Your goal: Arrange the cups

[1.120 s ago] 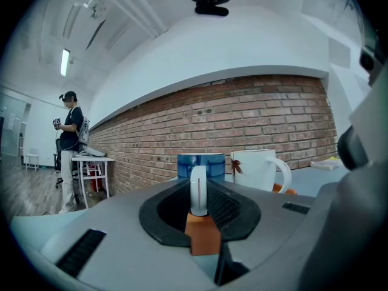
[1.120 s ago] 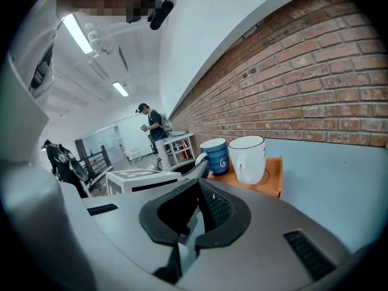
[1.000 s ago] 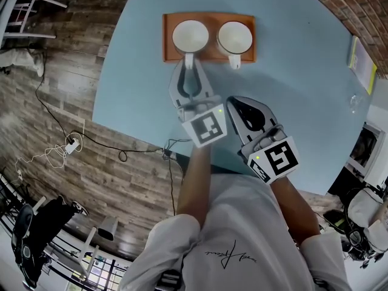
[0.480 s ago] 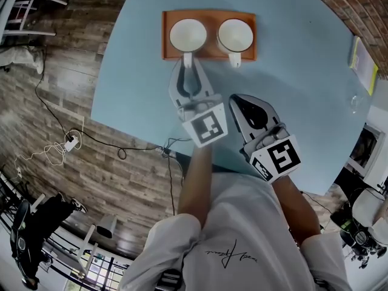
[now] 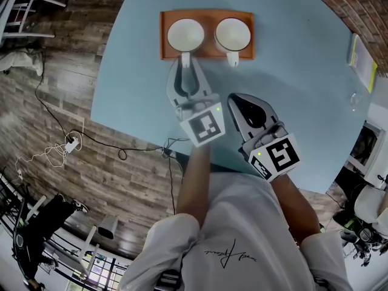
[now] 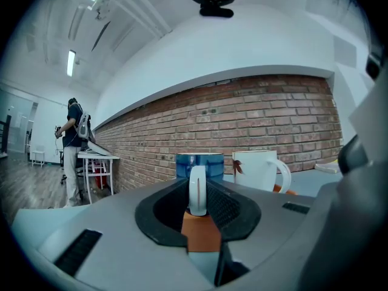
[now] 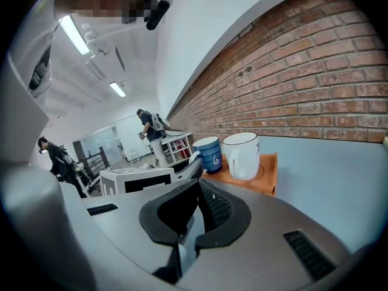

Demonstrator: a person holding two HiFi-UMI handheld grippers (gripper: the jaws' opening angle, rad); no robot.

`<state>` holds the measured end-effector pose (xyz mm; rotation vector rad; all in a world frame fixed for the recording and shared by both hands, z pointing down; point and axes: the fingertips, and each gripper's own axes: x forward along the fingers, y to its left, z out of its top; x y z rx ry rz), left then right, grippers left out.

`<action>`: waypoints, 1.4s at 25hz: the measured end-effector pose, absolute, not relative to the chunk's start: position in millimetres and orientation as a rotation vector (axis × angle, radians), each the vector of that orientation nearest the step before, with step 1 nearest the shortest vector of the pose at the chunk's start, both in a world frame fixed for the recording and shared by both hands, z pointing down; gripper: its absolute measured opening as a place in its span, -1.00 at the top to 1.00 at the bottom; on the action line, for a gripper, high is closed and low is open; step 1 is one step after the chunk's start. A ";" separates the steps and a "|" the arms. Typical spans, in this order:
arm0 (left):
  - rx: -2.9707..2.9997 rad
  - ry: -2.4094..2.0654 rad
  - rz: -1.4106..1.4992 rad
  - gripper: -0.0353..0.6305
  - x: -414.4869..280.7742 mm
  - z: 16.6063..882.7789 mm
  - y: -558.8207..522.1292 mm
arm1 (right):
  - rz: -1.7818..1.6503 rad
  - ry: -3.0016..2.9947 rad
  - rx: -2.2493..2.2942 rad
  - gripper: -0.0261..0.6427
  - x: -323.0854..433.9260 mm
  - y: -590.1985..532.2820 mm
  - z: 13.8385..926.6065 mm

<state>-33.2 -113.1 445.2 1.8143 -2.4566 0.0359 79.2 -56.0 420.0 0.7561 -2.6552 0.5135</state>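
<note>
- Orange tray (image 5: pixel 208 17) on far part of pale blue counter (image 5: pixel 303 102), carrying blue cup (image 5: pixel 185 34) at left and white cup (image 5: pixel 233 34) at right.
- Left gripper (image 5: pixel 186 65) level, jaws clenched on blue cup's white handle (image 6: pixel 197 190) at tray's near edge.
- Right gripper (image 5: pixel 235 100) nearer and to the right, jaws clenched on nothing, apart from both cups.

left tongs (image 5: pixel 187 66): level, seemingly clamped on cup handle (image 6: pixel 197 190) | right tongs (image 5: pixel 236 102): shut, tilted down

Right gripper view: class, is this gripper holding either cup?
No: the right gripper is shut on nothing; the blue cup and white cup stand beyond it on the orange tray.
</note>
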 end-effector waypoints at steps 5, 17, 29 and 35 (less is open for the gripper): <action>1.803 -2.448 0.023 0.72 -32.3 446.1 -113.9 | 0.511 -2.660 0.753 0.86 75.2 -56.0 418.1; 1.890 -2.380 0.046 0.48 -33.5 446.8 -115.2 | 0.510 -2.671 0.788 0.86 73.2 -57.3 415.2; 1.983 -2.276 0.050 0.41 -29.5 445.6 -106.6 | 0.493 -2.655 0.879 0.86 71.8 -58.4 412.0; 2.008 -2.251 0.041 0.41 -33.0 437.8 -97.8 | 0.495 -2.648 0.926 0.86 70.9 -53.8 408.3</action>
